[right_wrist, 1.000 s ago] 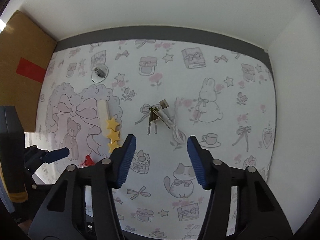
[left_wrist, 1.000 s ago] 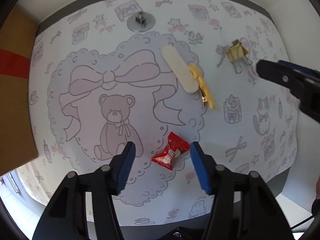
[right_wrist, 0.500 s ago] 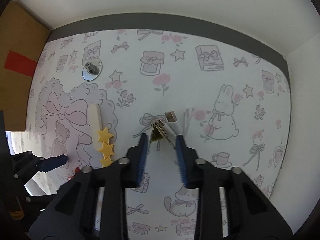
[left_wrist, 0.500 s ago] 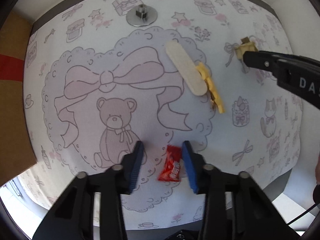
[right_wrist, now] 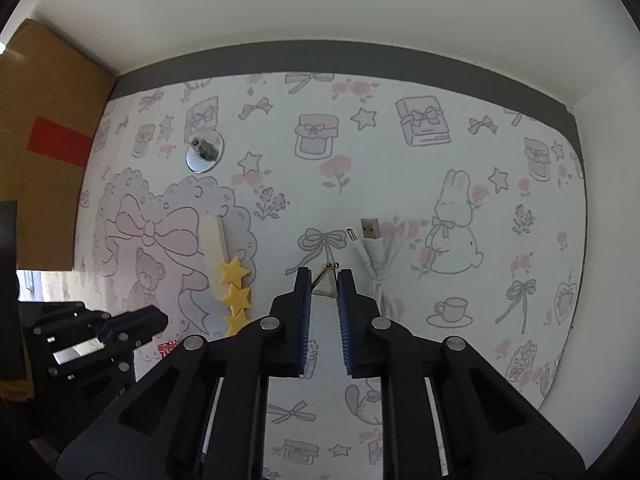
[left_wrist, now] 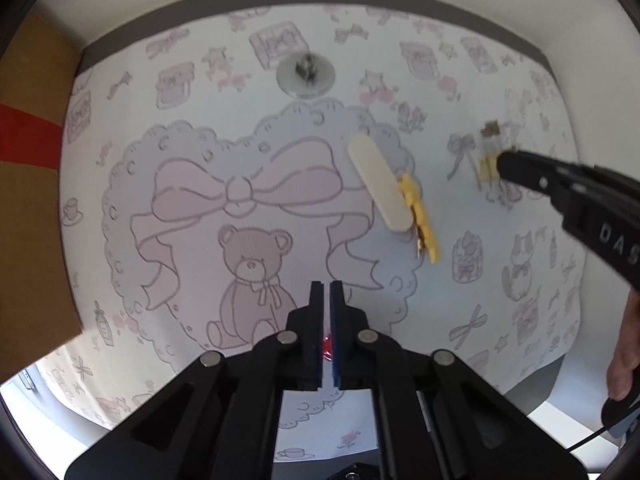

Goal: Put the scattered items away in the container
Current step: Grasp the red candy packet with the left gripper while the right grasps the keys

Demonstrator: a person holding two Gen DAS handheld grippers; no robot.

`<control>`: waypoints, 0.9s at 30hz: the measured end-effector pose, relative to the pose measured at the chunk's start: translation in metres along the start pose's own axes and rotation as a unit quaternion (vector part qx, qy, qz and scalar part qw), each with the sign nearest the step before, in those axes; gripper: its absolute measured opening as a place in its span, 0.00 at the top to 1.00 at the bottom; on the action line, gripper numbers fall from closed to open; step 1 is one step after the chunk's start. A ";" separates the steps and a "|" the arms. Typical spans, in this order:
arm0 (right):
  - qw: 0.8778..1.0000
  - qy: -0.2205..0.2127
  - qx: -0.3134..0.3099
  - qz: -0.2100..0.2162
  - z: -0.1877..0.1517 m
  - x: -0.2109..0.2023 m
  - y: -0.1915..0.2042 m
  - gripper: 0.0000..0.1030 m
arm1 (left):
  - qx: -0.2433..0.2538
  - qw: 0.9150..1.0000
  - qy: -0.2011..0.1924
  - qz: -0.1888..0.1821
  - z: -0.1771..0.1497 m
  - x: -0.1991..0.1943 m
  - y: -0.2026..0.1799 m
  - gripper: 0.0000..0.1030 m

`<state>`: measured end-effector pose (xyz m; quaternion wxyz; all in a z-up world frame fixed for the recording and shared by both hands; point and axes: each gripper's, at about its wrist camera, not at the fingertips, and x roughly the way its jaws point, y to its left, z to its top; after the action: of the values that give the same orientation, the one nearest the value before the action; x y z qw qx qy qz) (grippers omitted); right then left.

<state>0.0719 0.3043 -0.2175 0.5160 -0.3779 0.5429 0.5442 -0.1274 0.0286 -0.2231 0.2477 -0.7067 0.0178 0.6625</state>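
Between the left tool's (left_wrist: 326,292) tight-closed tips sits a red candy wrapper (left_wrist: 327,349); the right tool (right_wrist: 324,280) is closing on a gold clip (right_wrist: 326,280).

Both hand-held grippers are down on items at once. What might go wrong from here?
1. The left hand-held gripper pinches the red candy wrapper by a thin edge; it may slip out on lifting.
2. The right hand-held gripper is closing on the gold binder clip, only at its wire handles; the clip could swing or drop.
3. The white USB cable lies right beside that clip and might get dragged along.
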 end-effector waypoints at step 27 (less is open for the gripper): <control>1.000 -0.010 -0.004 0.008 -0.038 -0.022 0.012 0.87 | -0.024 0.998 0.048 0.020 -0.056 0.021 -0.015 0.54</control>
<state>0.0584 0.2654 -0.1984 0.5153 -0.3699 0.5388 0.5544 -0.0675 0.0265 -0.2378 0.2162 -0.7430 0.0281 0.6328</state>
